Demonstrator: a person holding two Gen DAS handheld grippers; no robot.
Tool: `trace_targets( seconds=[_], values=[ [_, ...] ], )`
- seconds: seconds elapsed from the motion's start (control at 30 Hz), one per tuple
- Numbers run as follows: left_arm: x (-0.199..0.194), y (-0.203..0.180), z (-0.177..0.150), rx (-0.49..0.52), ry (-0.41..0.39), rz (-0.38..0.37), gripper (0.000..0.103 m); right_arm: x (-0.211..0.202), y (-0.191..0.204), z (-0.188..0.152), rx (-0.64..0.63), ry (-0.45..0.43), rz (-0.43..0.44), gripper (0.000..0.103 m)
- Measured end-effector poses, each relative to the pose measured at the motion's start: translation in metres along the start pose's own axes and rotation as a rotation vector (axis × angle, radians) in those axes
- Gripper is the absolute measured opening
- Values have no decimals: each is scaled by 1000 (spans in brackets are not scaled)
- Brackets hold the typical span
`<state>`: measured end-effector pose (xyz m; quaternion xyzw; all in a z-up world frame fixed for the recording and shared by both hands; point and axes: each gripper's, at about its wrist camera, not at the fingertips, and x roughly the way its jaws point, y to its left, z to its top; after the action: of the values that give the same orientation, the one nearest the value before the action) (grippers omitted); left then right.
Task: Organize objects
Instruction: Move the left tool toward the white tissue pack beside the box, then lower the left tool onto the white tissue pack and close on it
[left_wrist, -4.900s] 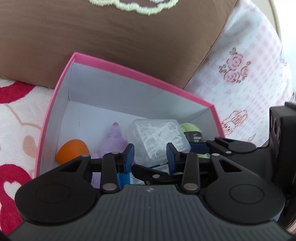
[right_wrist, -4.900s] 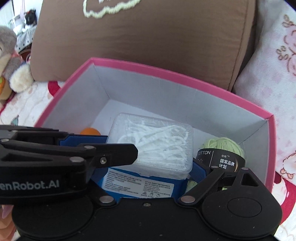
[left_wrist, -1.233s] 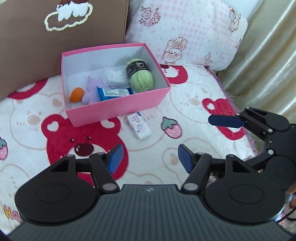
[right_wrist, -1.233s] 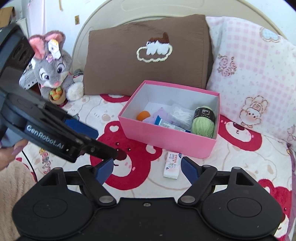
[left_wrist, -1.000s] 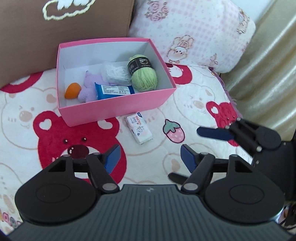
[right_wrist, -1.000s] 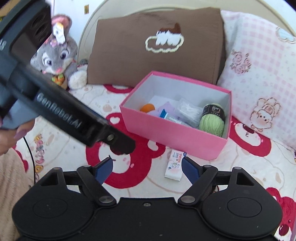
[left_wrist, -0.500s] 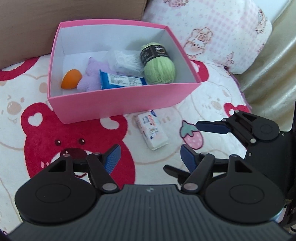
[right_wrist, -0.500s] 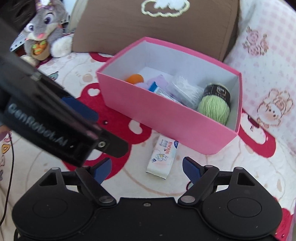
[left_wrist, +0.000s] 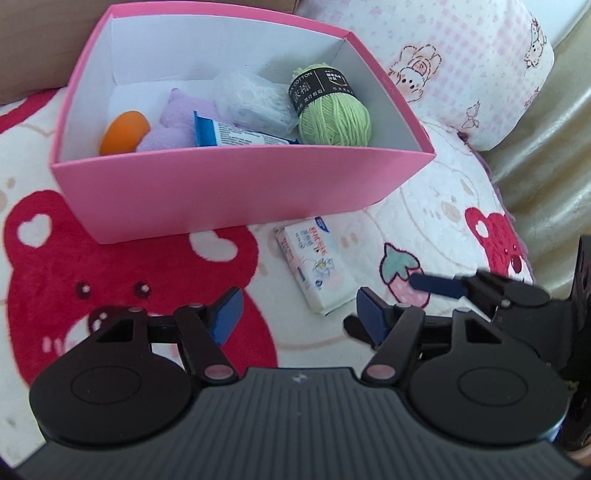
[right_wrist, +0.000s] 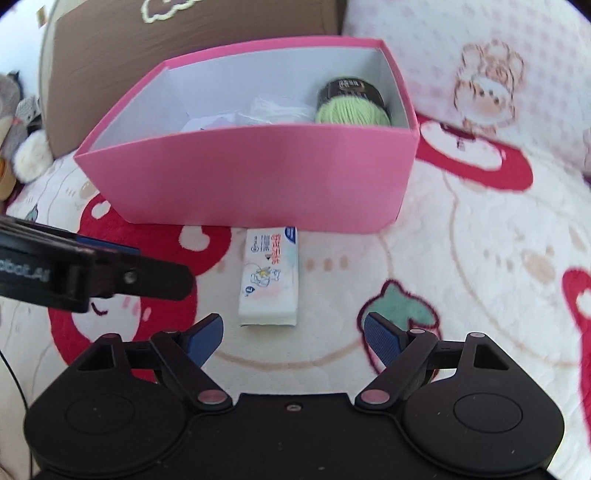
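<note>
A white tissue pack (right_wrist: 269, 277) lies on the bed beside a pink box (right_wrist: 258, 177); right gripper (right_wrist: 293, 338) fingers wide open, empty; left gripper (left_wrist: 297, 314) fingers closing, empty.

Both grippers (right_wrist: 293, 338) lower, seemingly nearer the tissue pack (right_wrist: 270, 275).

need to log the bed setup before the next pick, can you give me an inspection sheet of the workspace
Surface: bear-print blanket, soft and uneven.
Job's things: pink box holding green yarn ball, orange egg-shaped item, purple plush, blue packet and clear bag; tissue pack lies outside, in front of the box.
Clutter: nothing seen.
Grippers: left gripper empty, jaws closing; right gripper open, empty, just short of the pack.
Cables: thin black cable at left edge.
Surroundings: brown pillow, pink pillow, plush toy.
</note>
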<state>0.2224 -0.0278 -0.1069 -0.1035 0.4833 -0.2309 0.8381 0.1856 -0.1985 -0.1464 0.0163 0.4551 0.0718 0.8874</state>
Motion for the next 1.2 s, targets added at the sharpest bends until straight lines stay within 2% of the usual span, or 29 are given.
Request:
trace_targets(
  seconds=[0.1, 0.23, 0.3, 0.33, 0.37, 0.43, 0.57, 0.77, 0.87, 0.97, 1.2],
  values=[
    [13, 4, 0, -29, 10, -42, 61, 4, 5, -1, -19, 13, 25, 86],
    [25, 5, -5, -44, 1, -65, 55, 10, 15, -5, -96, -4, 16, 85],
    [29, 5, -7, -47, -3, -78, 51, 17, 18, -5, -120, -4, 1, 80],
    [31, 5, -7, -42, -4, -89, 45, 22, 18, -4, -129, -1, -2, 75],
    [32, 5, -7, -31, 3, -104, 38, 26, 19, -4, -137, 7, -2, 65],
    [36, 4, -7, -29, 10, -116, 31, 34, 21, -1, -155, 27, -3, 53],
    [43, 7, -9, -41, 34, -141, 21, 37, 22, 0, -161, 11, 1, 49],
    [46, 9, -11, -55, 41, -154, 18, 36, 22, 0, -180, 5, 2, 46],
    [44, 9, -10, -50, 52, -141, 18, 32, 27, -2, -206, 10, 32, 46],
    [37, 14, -9, -8, 47, -100, 18, 27, 38, -6, -280, 21, 36, 46],
    [28, 41, -3, -66, 48, -26, 18, 10, 60, -21, -463, 19, 91, 46]
  ],
)
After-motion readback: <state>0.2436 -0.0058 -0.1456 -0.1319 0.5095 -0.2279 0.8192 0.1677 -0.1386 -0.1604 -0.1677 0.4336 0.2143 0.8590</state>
